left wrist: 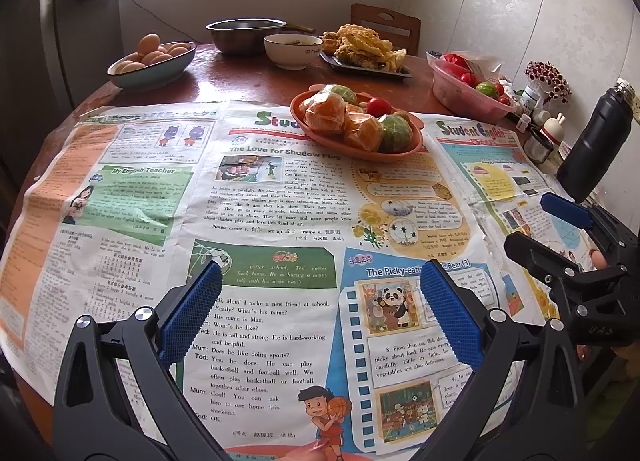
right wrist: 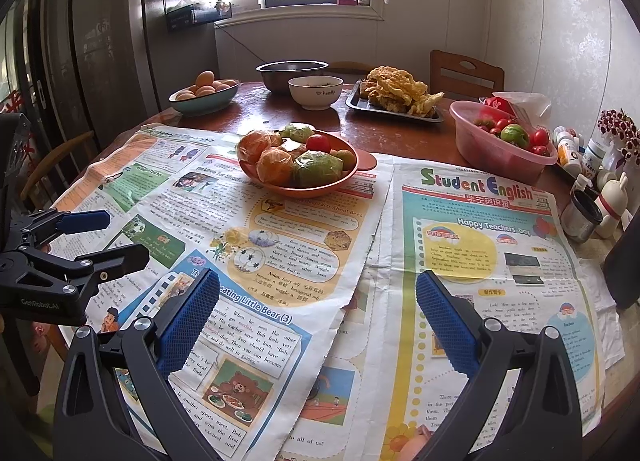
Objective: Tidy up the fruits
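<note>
Reading "Student English": newspaper (right wrist: 476,185) masthead.

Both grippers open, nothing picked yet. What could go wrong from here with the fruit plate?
The plastic-wrapped oranges are heaped in the orange plate; the wrap may slip between the fingers. The small red tomato perched on top could roll off if a neighbour is pulled. The plate sits on loose newspaper, which may slide or bunch.

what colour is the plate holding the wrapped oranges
The plate is terracotta orange, clearest in the right wrist view.
</note>
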A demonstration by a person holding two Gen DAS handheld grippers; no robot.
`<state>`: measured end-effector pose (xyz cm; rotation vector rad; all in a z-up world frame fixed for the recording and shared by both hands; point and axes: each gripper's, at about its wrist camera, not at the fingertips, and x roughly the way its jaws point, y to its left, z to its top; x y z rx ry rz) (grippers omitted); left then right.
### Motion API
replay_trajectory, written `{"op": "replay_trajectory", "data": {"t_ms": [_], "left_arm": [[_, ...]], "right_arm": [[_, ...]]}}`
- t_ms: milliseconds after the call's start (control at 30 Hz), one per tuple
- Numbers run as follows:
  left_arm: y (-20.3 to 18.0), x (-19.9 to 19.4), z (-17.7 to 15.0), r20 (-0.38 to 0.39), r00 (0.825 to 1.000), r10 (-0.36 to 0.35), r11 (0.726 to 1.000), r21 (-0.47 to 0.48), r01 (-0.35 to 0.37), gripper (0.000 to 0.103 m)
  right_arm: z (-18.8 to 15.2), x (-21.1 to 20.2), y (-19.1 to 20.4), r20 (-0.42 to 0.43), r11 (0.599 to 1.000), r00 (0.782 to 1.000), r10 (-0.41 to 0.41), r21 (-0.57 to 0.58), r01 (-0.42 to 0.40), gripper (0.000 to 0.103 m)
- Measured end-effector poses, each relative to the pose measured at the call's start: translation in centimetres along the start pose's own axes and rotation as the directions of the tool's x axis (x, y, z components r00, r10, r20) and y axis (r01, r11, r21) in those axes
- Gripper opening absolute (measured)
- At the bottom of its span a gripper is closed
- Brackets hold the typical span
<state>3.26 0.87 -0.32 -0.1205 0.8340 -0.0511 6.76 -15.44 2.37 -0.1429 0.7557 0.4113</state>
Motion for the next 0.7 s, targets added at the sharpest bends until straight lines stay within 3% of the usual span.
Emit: {"op": "replay_trajectory", "data": {"t_ms": [233,367,433,567,700], "left_arm": [[-0.1,-0.1,0.1,-0.009,1.0,-0.021,1.0,-0.006,0.021,0.093],[-0.1,-0.9,0.6,0.046,0.998,0.035,0.999,-0.014,-0.035,0.093],[0.4,-1.0,0.9,0.054,0.998,0.028,0.999,-0.037,-0.026,0.093],[1.6,0.0,2.1,0.004,0.997,0.074,0.997,-0.039,-0.074,0.093],[6.3,2.3,4.6,-0.069,0.99,0.121,0.987,-0.101,-0.128,0.093]], "right_arm": [[0.0,0.4,-0.6,-0.01,1.0,1.0,-0.009,0.014,0.009,0.099],[0.0,0.7,-1.1,-0.016,1.0,1.0,-0.014,0.028,0.014,0.099],[0.1,0.9,-1.6,-0.02,0.999,1.0,-0.02,0.038,0.021,0.099],[0.5,1.2,-3.1,-0.025,0.998,0.999,-0.038,0.057,0.039,0.099],[1.8,2.6,-7.4,-0.054,0.987,0.99,-0.132,0.085,0.136,0.098]]}}
